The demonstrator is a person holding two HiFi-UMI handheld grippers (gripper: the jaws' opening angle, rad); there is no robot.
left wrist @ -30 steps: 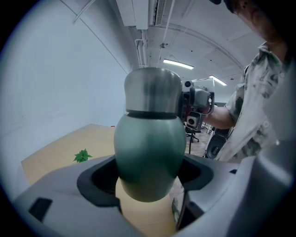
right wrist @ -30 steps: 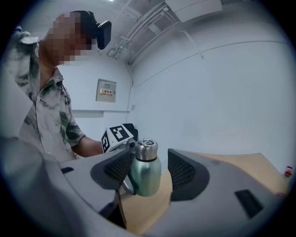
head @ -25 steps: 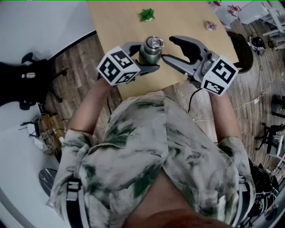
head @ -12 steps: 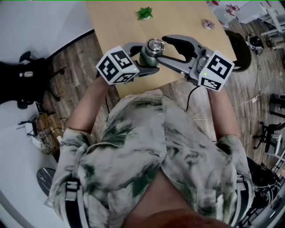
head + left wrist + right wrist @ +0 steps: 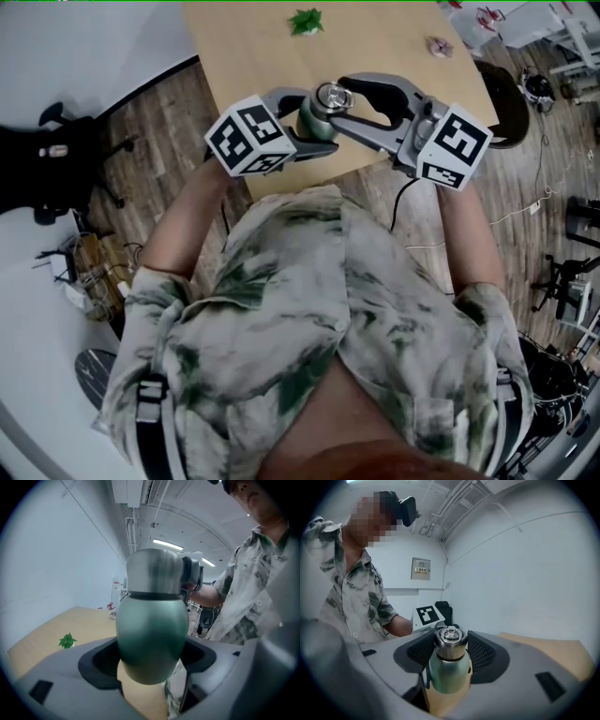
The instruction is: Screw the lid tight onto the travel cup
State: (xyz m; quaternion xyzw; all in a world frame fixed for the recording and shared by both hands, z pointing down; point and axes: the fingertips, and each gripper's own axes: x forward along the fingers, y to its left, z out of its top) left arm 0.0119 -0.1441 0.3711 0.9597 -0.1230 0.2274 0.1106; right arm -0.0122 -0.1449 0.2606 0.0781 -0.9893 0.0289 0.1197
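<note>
The travel cup (image 5: 313, 120) has a green body and a silver lid (image 5: 328, 95), and it is held up over the near edge of the wooden table (image 5: 375, 42). My left gripper (image 5: 305, 122) is shut on the green body (image 5: 152, 630), which fills the gap between its jaws (image 5: 150, 658). My right gripper (image 5: 336, 101) comes in from the right at lid height. Its jaws are closing, with the lid (image 5: 450, 641) between them and both ribbed pads (image 5: 483, 653) against the lid's sides. The cup stands upright in the right gripper view (image 5: 449, 672).
A small green plant figure (image 5: 306, 21) and a small pink object (image 5: 439, 46) lie at the table's far side. A black chair (image 5: 56, 159) stands on the wood floor at left, a dark seat (image 5: 511, 108) at right. Cables trail across the floor at right.
My right gripper has moved left and brought its jaws around the lid, then narrowed them onto it. The left gripper and the cup have shifted only slightly.
</note>
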